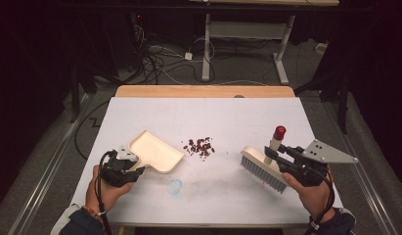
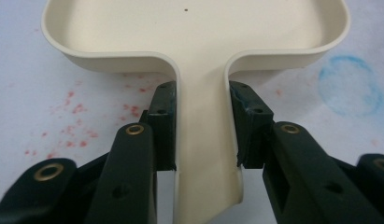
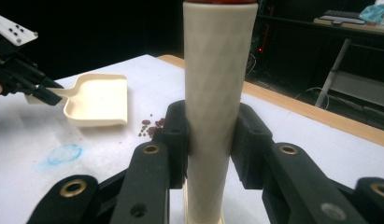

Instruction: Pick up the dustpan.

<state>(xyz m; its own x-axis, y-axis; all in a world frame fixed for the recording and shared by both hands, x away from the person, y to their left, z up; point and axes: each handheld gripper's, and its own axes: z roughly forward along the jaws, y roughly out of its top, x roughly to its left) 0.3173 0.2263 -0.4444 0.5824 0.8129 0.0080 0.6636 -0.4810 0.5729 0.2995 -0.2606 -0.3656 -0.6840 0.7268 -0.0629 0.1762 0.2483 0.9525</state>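
**Dustpan and brush held either side of the red crumbs**

The left gripper [image 2: 201, 135] is clamped on the handle of the cream dustpan [image 1: 157, 151], which sits left of the crumbs [image 1: 199, 146] on the white table [image 1: 237, 117]. The right gripper [image 3: 210, 140] grasps the handle of the brush [image 1: 263, 168], bristles on the table to the crumbs' right.

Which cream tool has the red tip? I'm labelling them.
The brush, held by the right gripper: red cap tops its handle. The dustpan in the left gripper is all cream.
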